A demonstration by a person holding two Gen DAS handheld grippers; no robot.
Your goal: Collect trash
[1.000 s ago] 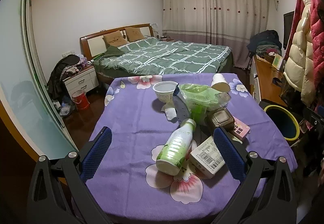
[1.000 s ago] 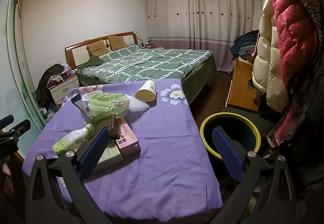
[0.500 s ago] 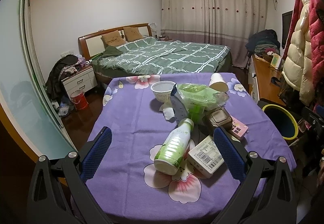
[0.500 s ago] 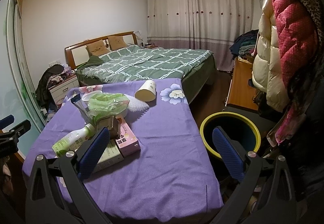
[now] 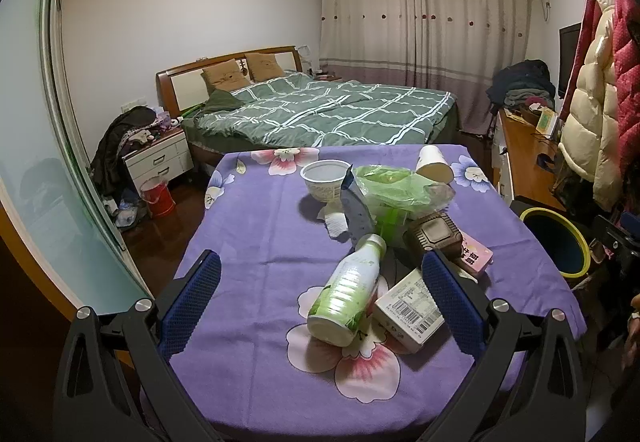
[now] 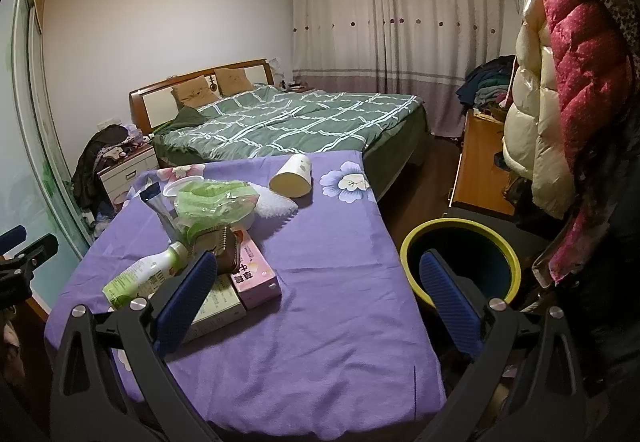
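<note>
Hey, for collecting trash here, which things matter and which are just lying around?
For the job: bottle, paper cup, bowl, green bag, boxes, bin.
Lying about: bed, coats, nightstand, red bucket.

One bottle (image 5: 347, 296), two boxes (image 5: 412, 308) (image 5: 474, 255) (one pink), two cups (image 5: 325, 184) (image 5: 434, 163), one bin (image 6: 460, 262).

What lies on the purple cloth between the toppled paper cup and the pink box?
Right wrist view: only bare purple floral tablecloth between the toppled paper cup and pink cardboard box.

Bottle (image 5: 347, 287) left of box (image 5: 412, 311), on table (image 5: 256, 242).
</note>
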